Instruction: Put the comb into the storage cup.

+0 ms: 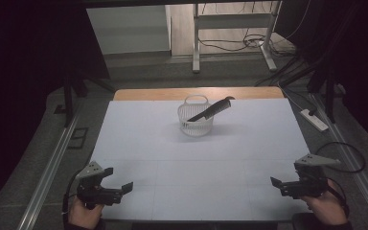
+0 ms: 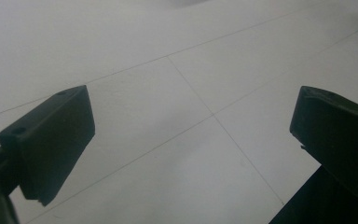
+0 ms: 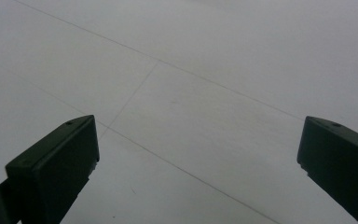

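The left gripper [image 1: 117, 179] sits at the near left corner of the white table [image 1: 220, 158], held in the person's left hand [image 1: 84, 213]; its jaws stand spread wide with nothing between them. In the left gripper view the same gripper [image 2: 191, 135] looks down on bare white surface crossed by thin seam lines, each black jaw at one side of the view, well apart from the other. The right gripper [image 1: 275, 184] sits at the near right corner, held in the right hand [image 1: 326, 206], its jaws likewise spread and holding nothing. The right gripper view confirms this — the gripper [image 3: 198, 144] shows both jaws far apart over plain table surface. A white basket [image 1: 195, 120] stands upright near the far centre of the table, well apart from both grippers and roughly midway between them. A black comb [image 1: 212, 110] rests in the basket — its lower end is inside, and its upper end leans out over the right rim, tilted up and to the right.
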Tool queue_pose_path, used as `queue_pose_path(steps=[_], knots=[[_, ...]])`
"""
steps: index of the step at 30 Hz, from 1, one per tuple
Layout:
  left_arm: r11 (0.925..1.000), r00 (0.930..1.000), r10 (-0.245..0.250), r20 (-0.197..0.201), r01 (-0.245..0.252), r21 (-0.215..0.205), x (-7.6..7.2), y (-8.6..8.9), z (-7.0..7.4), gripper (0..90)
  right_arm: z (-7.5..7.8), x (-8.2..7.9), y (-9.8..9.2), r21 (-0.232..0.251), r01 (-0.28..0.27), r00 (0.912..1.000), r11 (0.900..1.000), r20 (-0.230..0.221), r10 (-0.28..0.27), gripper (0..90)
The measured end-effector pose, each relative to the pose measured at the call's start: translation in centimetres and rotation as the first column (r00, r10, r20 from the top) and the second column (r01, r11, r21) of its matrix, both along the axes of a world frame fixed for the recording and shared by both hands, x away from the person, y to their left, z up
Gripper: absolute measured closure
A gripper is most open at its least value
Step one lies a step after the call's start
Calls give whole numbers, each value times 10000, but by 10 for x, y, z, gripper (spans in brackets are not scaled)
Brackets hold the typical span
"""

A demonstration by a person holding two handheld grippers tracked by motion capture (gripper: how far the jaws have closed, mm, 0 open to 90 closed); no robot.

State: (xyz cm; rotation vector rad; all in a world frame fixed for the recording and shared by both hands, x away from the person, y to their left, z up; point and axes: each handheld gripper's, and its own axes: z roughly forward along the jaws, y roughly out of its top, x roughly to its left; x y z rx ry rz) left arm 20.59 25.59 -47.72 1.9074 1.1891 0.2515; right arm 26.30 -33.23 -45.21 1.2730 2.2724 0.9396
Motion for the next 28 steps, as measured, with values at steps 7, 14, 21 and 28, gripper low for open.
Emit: queue_pose_path(steps=[7, 14, 21, 28], knots=[[10000, 10000, -20, 1, 20, -6, 0, 0, 0, 4, -3, -6, -6, -91, 212, 9997, 9997, -123, -214, 0], [10000, 10000, -47, 13, 47, -59, 0, 1, 0, 4, -3, -11, -11, -294, 458, 9988, 9985, -173, -464, 0], [9999, 9999, -133, 14, 133, -91, 0, 1, 0, 3, -3, -15, -12, -498, 624, 9978, 9968, -196, -634, 0], [9997, 9998, -180, 27, 180, -134, 0, 1, 0, 4, -4, -16, -12, -832, 612, 9975, 9946, -315, -640, 0]])
